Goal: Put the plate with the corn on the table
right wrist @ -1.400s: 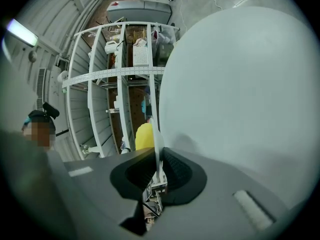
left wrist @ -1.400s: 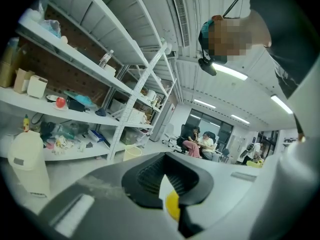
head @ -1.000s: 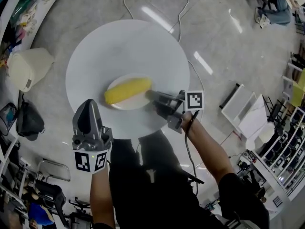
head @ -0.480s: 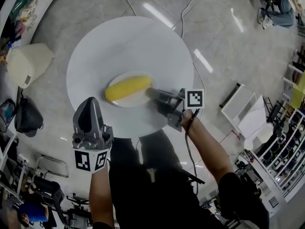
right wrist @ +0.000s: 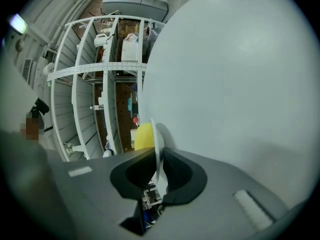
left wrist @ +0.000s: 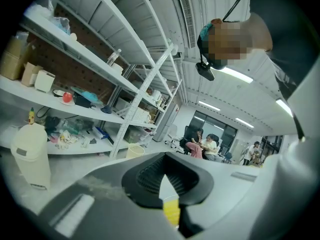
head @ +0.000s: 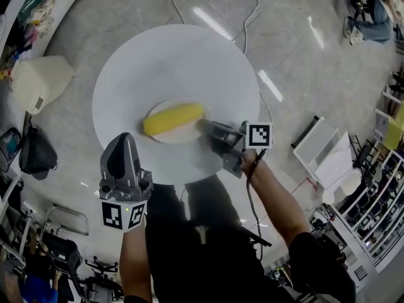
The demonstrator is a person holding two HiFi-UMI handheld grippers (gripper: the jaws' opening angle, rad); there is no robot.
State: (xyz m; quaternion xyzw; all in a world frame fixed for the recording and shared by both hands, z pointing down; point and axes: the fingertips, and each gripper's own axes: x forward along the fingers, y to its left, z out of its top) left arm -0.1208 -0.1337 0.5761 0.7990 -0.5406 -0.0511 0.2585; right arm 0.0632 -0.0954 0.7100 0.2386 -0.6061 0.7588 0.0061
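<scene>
okay, round white table (head: 170, 62) seen from above, floor around it; plate (head: 181, 136) sits over the near half of the table with the corn (head: 173, 118) lying across it, cob running left to right; right gripper (head: 205, 127) comes in from the right and is clamped on the plate's right rim; in the right gripper view the thin white plate edge (right wrist: 159, 144) stands between the two jaws of the right gripper (right wrist: 157, 170), pads pressed on both sides, corn (right wrist: 144, 136) just behind; cannot tell if the plate's underside touches the table (right wrist: 235, 84); left gripper (head: 124, 141) is at the table's near edge, well left of the plate, touching nothing; its jaws meet at the tips with nothing clamped (left wrist: 167, 176); beige bin (head: 38, 84) on the floor left of the table; white cable (head: 249, 11) on the floor beyond the table.
</scene>
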